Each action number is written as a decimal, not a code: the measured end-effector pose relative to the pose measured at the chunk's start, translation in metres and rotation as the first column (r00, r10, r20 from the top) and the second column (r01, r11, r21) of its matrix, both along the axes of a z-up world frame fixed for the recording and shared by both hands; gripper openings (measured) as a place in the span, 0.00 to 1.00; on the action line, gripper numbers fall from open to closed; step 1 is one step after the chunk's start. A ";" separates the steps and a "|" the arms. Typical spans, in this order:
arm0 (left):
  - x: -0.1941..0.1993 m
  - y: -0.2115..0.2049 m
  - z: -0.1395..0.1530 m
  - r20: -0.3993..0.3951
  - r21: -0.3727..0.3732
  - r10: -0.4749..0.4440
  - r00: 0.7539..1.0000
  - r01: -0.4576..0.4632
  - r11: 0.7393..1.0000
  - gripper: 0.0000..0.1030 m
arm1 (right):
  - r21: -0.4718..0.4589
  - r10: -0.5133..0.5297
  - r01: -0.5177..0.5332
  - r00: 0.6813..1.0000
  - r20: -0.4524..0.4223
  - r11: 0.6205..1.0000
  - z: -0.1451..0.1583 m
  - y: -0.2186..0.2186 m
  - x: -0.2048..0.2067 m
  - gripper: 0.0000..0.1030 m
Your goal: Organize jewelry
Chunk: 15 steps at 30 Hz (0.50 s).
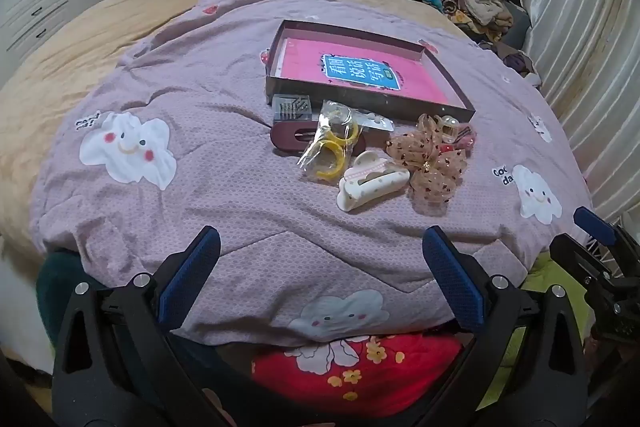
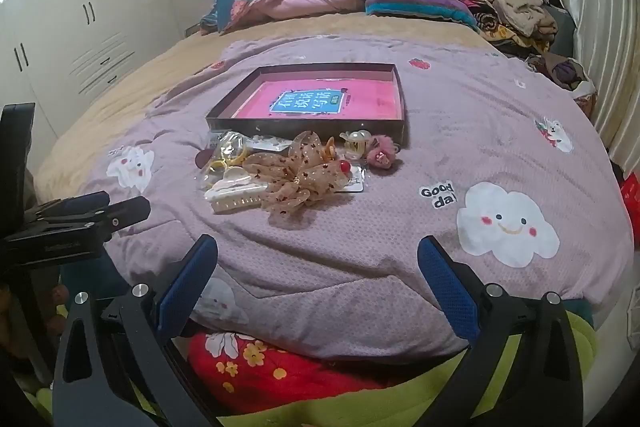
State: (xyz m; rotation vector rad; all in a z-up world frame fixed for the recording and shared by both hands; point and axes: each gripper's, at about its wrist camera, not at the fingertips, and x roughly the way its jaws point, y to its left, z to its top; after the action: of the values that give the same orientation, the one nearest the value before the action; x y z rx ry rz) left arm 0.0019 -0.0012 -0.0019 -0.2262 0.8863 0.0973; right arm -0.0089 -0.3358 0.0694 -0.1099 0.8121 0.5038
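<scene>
A dark shallow tray [image 1: 366, 98] [image 2: 308, 127] with a pink book inside lies on the purple quilt. In front of it lies a pile of hair accessories: a bag of yellow rings [image 1: 330, 147] [image 2: 224, 157], a cream claw clip [image 1: 370, 183] [image 2: 236, 197], a spotted sheer bow [image 1: 434, 163] [image 2: 298, 173], a maroon clip [image 1: 288, 139], a clear small box [image 1: 291, 106], a clear clip [image 2: 357, 143] and a pink fluffy tie [image 2: 380, 155]. My left gripper [image 1: 320, 267] is open and empty, near the quilt's front edge. My right gripper [image 2: 318, 267] is open and empty, also short of the pile.
Folded quilts and a clothes heap [image 2: 516, 11] lie at the bed's head. A wardrobe [image 2: 80, 11] stands left, a curtain [image 2: 600, 27] right. A red floral blanket [image 2: 260, 367] hangs below the quilt's front edge.
</scene>
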 end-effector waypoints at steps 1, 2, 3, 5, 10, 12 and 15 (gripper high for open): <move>-0.001 -0.001 0.002 0.002 0.000 0.000 1.000 0.000 1.000 0.92 | 0.000 0.000 0.000 1.000 0.001 1.000 0.000 0.000 0.000 0.96; -0.003 -0.003 0.006 0.004 0.000 0.001 1.000 -0.001 1.000 0.92 | 0.000 0.000 0.000 1.000 0.001 1.000 0.001 0.000 0.001 0.96; -0.003 -0.004 0.006 0.004 -0.001 0.002 1.000 -0.002 1.000 0.92 | -0.001 -0.001 0.001 1.000 0.000 1.000 0.001 -0.001 0.002 0.96; -0.003 -0.003 0.006 0.004 -0.001 0.002 1.000 -0.002 1.000 0.92 | 0.001 0.000 0.000 1.000 0.001 1.000 0.000 0.000 -0.001 0.96; -0.003 -0.002 0.006 0.005 -0.002 0.000 1.000 0.000 1.000 0.92 | 0.000 -0.001 0.001 1.000 -0.001 1.000 -0.001 0.000 -0.001 0.96; -0.003 -0.002 0.006 0.005 0.000 0.001 1.000 -0.001 1.000 0.92 | -0.001 -0.001 0.001 1.000 -0.001 1.000 -0.001 0.000 -0.001 0.96; -0.003 -0.002 0.006 0.005 0.000 0.001 1.000 -0.001 1.000 0.92 | 0.000 -0.001 0.001 1.000 0.000 1.000 -0.001 0.000 0.000 0.96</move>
State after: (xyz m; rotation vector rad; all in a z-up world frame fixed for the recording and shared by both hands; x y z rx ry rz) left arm -0.0010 -0.0033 0.0042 -0.2272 0.8807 0.0973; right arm -0.0093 -0.3357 0.0688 -0.1101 0.8124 0.5031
